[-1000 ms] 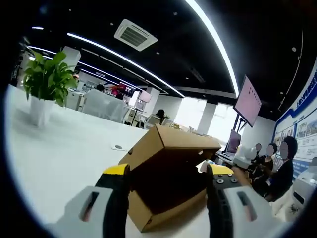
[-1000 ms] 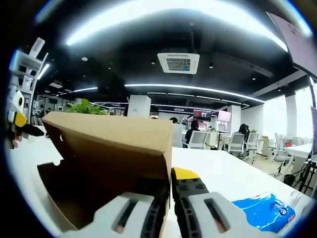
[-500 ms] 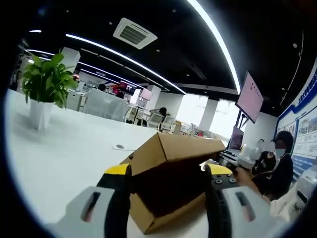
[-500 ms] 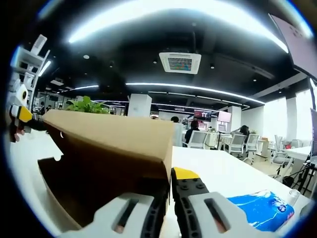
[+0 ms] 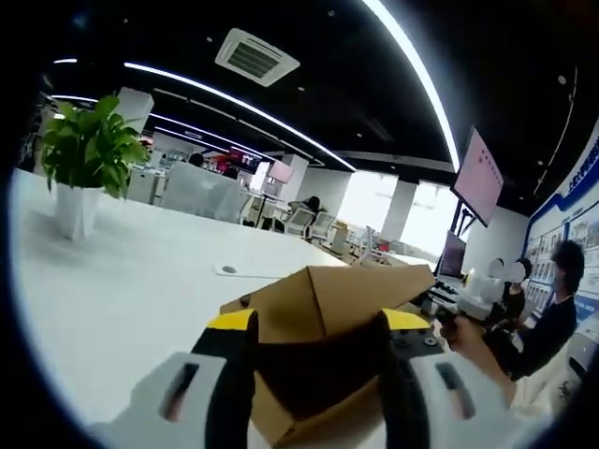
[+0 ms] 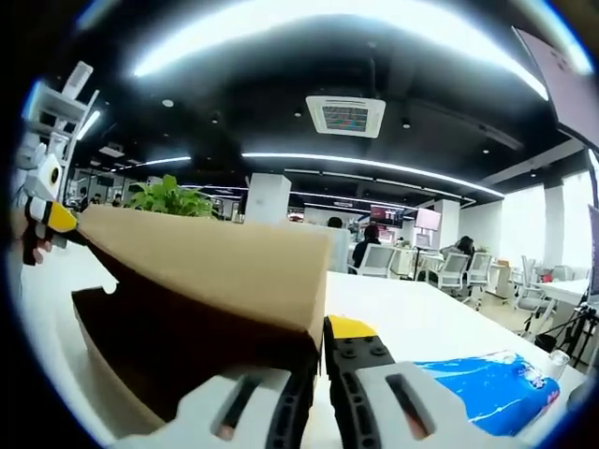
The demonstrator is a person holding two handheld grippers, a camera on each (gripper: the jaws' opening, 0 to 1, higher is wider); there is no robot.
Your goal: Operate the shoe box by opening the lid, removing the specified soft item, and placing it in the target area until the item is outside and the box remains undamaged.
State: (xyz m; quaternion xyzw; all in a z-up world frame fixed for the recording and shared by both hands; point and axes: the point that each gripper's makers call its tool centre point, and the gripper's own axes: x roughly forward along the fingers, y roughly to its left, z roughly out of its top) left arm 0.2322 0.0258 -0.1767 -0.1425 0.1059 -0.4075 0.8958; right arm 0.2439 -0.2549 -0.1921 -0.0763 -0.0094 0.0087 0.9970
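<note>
Right gripper view: the right gripper (image 6: pixel 318 374) has its two jaws pressed together on the front edge of a cardboard lid (image 6: pixel 211 271), pinching it. That lid belongs to a brown shoe box (image 6: pixel 140 374) sitting on a white table (image 6: pixel 440 327). Compared with a second ago, the lid slopes lower over the box and the dark gap beneath it is narrower. A blue plastic packet (image 6: pixel 477 393) lies on the table just to the right of the gripper (whether it is the soft item, I cannot tell). At the far left edge, the other gripper's yellow tip appears beside the box.

Left gripper view: the left gripper (image 5: pixel 316 374) has its jaws spread apart, one on each side of the box (image 5: pixel 323 374), which now sits closer between them than before; whether they touch the cardboard is unclear. The lid (image 5: pixel 346 290) hangs lower than it did a second ago. A hand (image 5: pixel 468 341) shows to the right of the box. A potted plant (image 5: pixel 89 159) stands well away on the far left of the table (image 5: pixel 122 290).

The dark inside of the box hides any contents. The falling lid suggests either that the item is already out, or that the opening must be redone.
</note>
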